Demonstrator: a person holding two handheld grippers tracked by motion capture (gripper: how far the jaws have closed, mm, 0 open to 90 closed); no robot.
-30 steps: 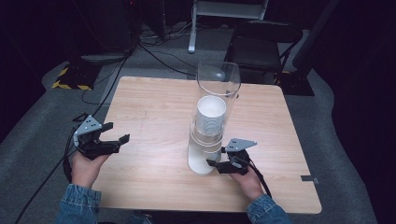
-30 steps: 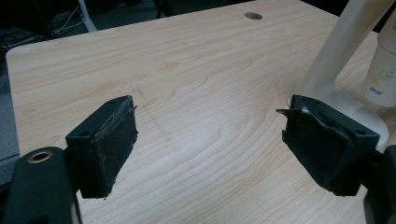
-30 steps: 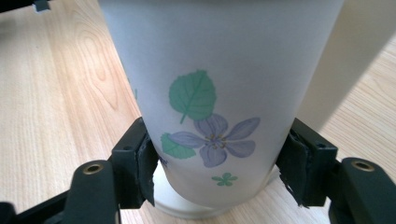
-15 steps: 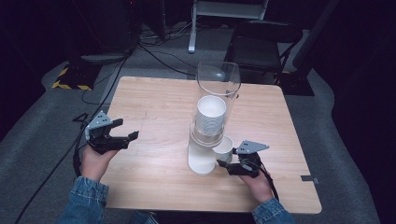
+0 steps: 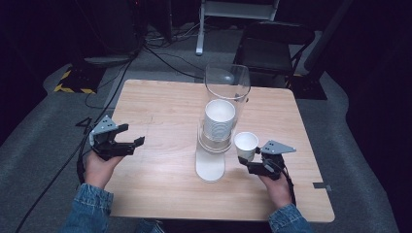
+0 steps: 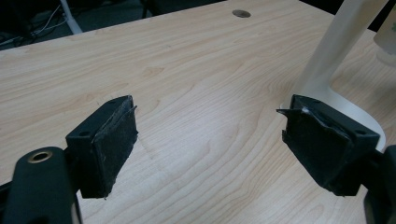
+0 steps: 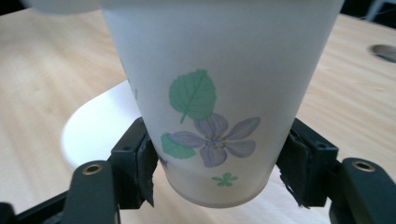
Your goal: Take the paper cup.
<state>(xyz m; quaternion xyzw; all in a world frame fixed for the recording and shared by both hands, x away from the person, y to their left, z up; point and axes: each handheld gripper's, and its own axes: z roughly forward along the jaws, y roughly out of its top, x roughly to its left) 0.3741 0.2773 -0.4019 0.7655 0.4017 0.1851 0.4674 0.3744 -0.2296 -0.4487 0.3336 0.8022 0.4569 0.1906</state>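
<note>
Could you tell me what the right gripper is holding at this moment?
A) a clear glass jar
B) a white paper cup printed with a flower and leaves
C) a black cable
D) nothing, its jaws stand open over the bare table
B: in the right gripper view the right gripper has its jaws pressed on both sides of the paper cup, which bears a purple flower and green leaves.

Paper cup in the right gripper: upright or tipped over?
Upright. The paper cup shows its open rim facing up in the high view, and the right gripper clamps its lower wall, base down, beside the dispenser.
</note>
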